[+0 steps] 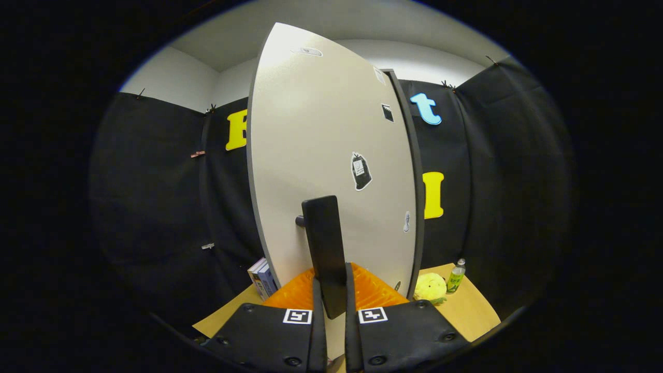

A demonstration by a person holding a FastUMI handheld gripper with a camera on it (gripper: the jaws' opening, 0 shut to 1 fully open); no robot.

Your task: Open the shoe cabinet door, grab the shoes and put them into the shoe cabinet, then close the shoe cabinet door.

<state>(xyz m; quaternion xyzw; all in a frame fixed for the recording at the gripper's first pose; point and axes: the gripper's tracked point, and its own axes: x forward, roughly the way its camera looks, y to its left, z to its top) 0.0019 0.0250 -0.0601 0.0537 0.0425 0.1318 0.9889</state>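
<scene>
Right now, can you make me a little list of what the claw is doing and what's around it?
claw: claw shut on the door handle
door handle: door handle is a black upright bar, between the fingers
cabinet door: cabinet door pale, with stickers
books: books standing at the door's left foot
plush toy: plush toy yellow, right of the door
bottle: bottle green, upright beside the toy
table: table tan

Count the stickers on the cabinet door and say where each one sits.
5, perhaps more hidden. On the cabinet door: an oval sticker at the top, a pale one, a small dark square, a black bag-shaped one, and a small one low beside the handle the gripper clamps.
</scene>
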